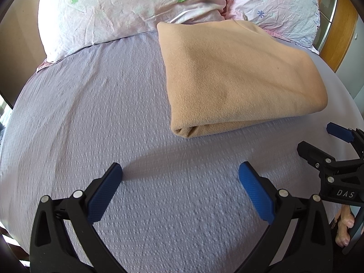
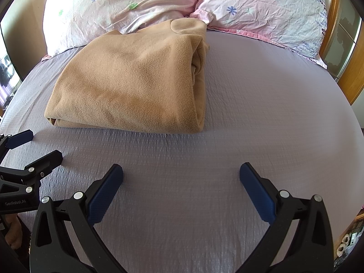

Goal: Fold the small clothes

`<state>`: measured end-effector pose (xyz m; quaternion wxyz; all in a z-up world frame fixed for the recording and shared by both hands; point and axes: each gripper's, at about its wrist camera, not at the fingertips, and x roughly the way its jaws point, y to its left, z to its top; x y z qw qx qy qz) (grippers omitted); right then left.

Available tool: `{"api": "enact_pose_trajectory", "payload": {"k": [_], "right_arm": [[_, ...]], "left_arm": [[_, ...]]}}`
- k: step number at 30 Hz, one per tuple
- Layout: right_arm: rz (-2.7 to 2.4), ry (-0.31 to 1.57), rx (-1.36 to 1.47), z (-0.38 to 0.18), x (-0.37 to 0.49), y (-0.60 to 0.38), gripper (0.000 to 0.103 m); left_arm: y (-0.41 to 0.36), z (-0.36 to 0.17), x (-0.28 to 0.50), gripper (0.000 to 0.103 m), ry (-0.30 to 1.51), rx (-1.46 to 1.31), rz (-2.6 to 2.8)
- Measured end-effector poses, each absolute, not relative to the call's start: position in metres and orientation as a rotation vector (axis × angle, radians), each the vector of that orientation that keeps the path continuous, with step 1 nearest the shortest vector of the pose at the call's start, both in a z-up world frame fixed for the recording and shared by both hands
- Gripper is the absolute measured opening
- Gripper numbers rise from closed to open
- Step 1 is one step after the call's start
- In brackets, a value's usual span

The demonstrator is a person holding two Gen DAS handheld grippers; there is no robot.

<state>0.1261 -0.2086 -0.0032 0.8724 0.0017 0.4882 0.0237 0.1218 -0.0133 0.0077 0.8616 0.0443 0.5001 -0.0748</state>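
A tan fleece garment (image 1: 238, 79) lies folded into a thick rectangle on the lilac bed sheet (image 1: 102, 113), its far end against the pillows. It also shows in the right wrist view (image 2: 132, 86). My left gripper (image 1: 179, 170) is open and empty, above the bare sheet in front of the garment's near left corner. My right gripper (image 2: 180, 170) is open and empty, above the sheet in front of the garment's near right corner. Each gripper shows at the edge of the other's view: the right one (image 1: 318, 141), the left one (image 2: 36, 145).
Two pink flowered pillows (image 2: 118, 6) (image 2: 268, 11) lie across the head of the bed. A wooden bed frame or door edge (image 2: 350, 72) stands on the right. The lilac sheet (image 2: 273, 113) stretches to the right of the garment.
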Motion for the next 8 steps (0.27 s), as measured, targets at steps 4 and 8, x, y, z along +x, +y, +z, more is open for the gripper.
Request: {"api": "enact_pose_trajectory", "payload": {"k": [4, 8], "right_arm": [[0.05, 1.02, 0.004, -0.0032, 0.1261, -0.2088, 0.102], [0.05, 1.02, 0.003, -0.0031, 0.1263, -0.2089, 0.102]], "left_arm": [[-0.0133, 0.0083, 0.1221, 0.101, 1.051, 0.094, -0.157], [-0.013, 0.0077, 0.1218, 0.101, 1.047, 0.094, -0.157]]}}
